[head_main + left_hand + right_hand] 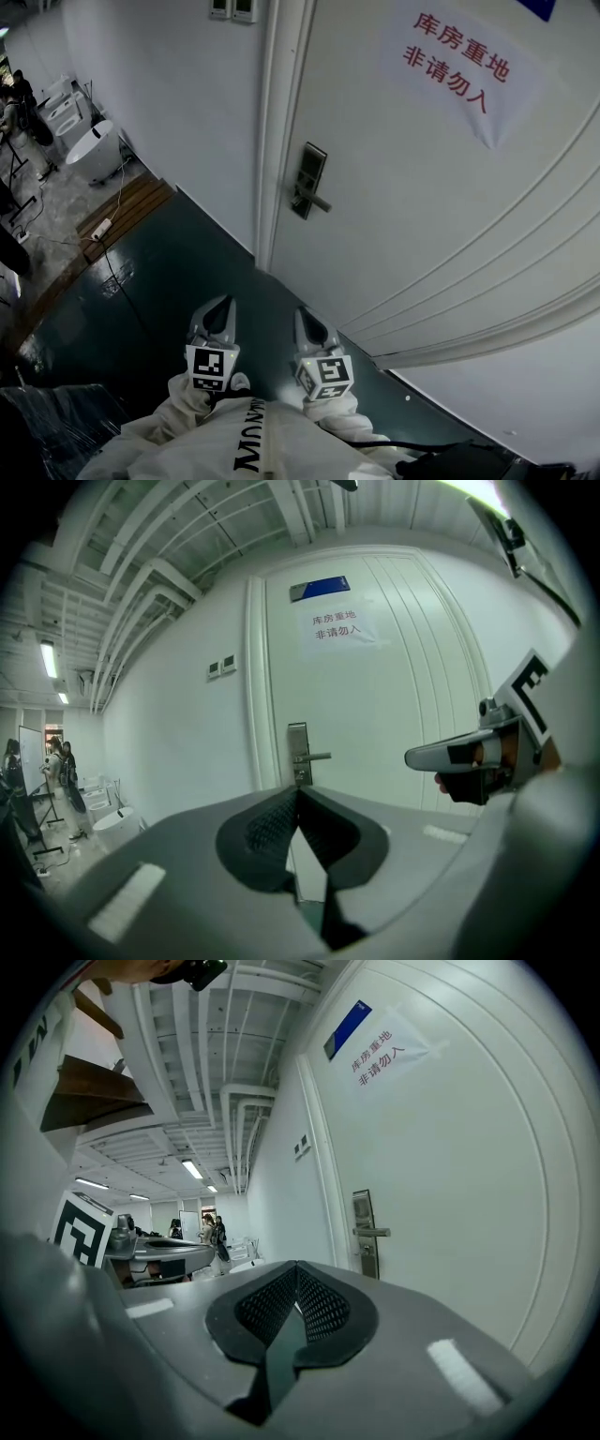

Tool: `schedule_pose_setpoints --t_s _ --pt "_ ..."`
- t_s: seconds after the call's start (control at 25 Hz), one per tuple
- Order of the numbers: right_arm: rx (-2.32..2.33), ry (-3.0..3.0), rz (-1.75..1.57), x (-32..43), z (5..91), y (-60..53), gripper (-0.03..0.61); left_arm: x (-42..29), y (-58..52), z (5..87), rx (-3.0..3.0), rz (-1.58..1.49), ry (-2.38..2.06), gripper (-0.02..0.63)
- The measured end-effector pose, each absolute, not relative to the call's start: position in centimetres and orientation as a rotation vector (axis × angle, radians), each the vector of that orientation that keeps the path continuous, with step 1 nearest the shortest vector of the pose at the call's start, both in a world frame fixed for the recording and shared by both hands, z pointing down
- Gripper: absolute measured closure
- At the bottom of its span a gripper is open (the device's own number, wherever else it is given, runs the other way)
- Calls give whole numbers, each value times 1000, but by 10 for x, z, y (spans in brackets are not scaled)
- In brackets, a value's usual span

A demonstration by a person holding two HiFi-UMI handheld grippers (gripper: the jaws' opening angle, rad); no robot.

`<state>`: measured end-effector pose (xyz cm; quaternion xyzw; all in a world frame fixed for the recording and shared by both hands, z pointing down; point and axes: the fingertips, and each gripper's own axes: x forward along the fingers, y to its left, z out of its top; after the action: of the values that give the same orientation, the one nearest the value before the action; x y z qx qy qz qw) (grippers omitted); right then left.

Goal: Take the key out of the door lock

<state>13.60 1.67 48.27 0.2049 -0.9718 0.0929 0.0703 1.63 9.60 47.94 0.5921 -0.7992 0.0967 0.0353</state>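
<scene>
Left tool [298, 795]: jaws together, pads meeting at the tip, nothing between them. Right tool [296, 1269]: jaws likewise closed and empty. Both are held low in front of me, side by side, near each other but not touching. Count: two tools, each with one marker cube. My white sleeves [192, 412] cover the hands, so I cannot see the grip on either handle.

Key: I cannot make it out in any view, as it is too small at this range. The door lock [308, 178] is one metal plate with one lever handle [320, 202] pointing away from the frame. It sits at the left edge of the white door [441, 216], well apart from both tools. In the left gripper view there is a dark spot just under the lever; I cannot tell whether it is the key or the keyhole.

On the door are one paper notice [459, 66] with red characters and one blue plate [320, 589], which the head view cuts off at the top corner. On the wall left of the frame are two switches [232, 9], also cropped at the top.

Far left of the head view, across the dark floor [159, 281], are one white tub [91, 150] and one power strip [101, 227]. At least two people [58, 761] are in the distance, too small to describe.
</scene>
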Motion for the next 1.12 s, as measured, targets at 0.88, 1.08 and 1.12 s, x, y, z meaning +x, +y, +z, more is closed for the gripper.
schedule_pose_setpoints --t_s 0.88,1.08,1.12 --pt "654 -2891 261 21 494 -36 578 -97 54 502 1809 291 -2412 614" --pt "631 -2929 229 -8 485 -82 578 -121 11 495 1795 312 -2440 614" --pt "629 -2937 219 -14 482 -91 578 -126 0 492 1798 313 -2445 614"
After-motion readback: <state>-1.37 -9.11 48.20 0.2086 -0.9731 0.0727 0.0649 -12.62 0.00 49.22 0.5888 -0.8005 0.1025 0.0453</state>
